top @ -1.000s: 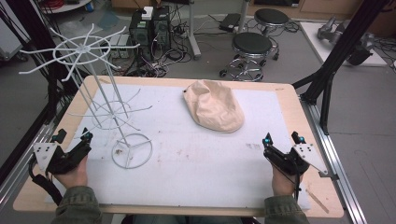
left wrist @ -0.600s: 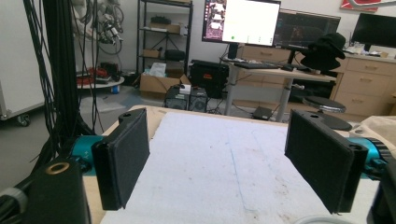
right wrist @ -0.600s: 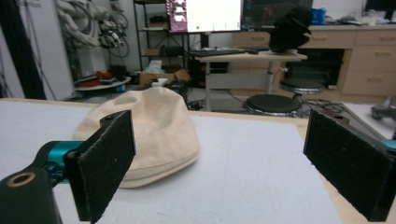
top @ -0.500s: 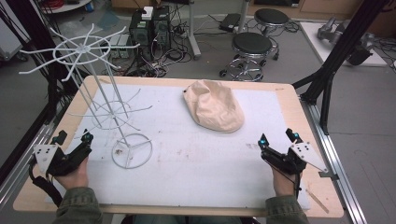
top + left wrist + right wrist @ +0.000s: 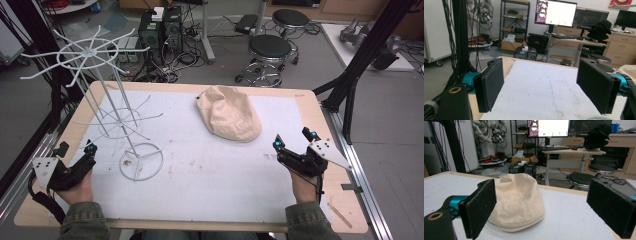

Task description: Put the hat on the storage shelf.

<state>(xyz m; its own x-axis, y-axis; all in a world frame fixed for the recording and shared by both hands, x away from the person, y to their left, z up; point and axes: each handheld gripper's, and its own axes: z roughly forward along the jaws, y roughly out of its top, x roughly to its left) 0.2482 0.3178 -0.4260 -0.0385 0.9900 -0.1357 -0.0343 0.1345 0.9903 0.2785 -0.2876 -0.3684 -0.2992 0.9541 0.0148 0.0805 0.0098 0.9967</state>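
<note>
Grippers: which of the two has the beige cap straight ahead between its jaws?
The right gripper: the beige cap lies ahead between its open jaws. The left gripper faces bare white mat.

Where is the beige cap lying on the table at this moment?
In the high view, the beige cap lies on the table's far half, right of the white wire rack, ahead of the right tongs.

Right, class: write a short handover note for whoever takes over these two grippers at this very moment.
Left gripper: open, holding nothing, resting at the near left of the table, just beside the white wire rack.
Right gripper: open, holding nothing, near the table's right edge, jaws pointing at the beige cap.
The cap lies flat on the white mat, apart from both grippers. The rack stands upright with nothing hanging on it.
Done: nothing visible.
Left: probably grasp the cap and hang it on the rack.
</note>
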